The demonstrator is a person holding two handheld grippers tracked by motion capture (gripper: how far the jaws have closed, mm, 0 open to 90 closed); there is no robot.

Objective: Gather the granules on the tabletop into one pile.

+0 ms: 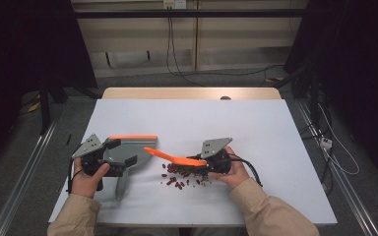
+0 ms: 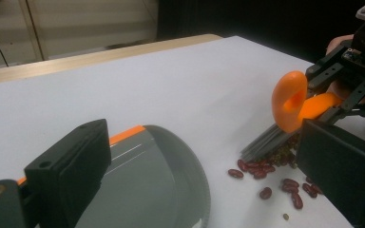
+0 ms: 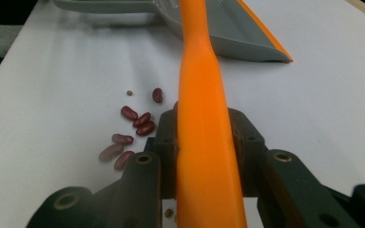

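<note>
Gripping an orange-handled brush (image 1: 170, 157), our right gripper (image 1: 203, 164) sets grey bristles on dark red kidney beans (image 1: 179, 178) scattered mid-table (image 1: 256, 128). Our left gripper (image 1: 109, 162) clamps the grey, orange-edged dustpan (image 1: 128, 150) just beside them.

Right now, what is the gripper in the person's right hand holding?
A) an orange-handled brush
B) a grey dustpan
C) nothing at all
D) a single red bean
A: in the right gripper view the right gripper has its jaws closed on the orange handle of the brush, whose grey bristles sit on the red beans beside the dustpan.
</note>
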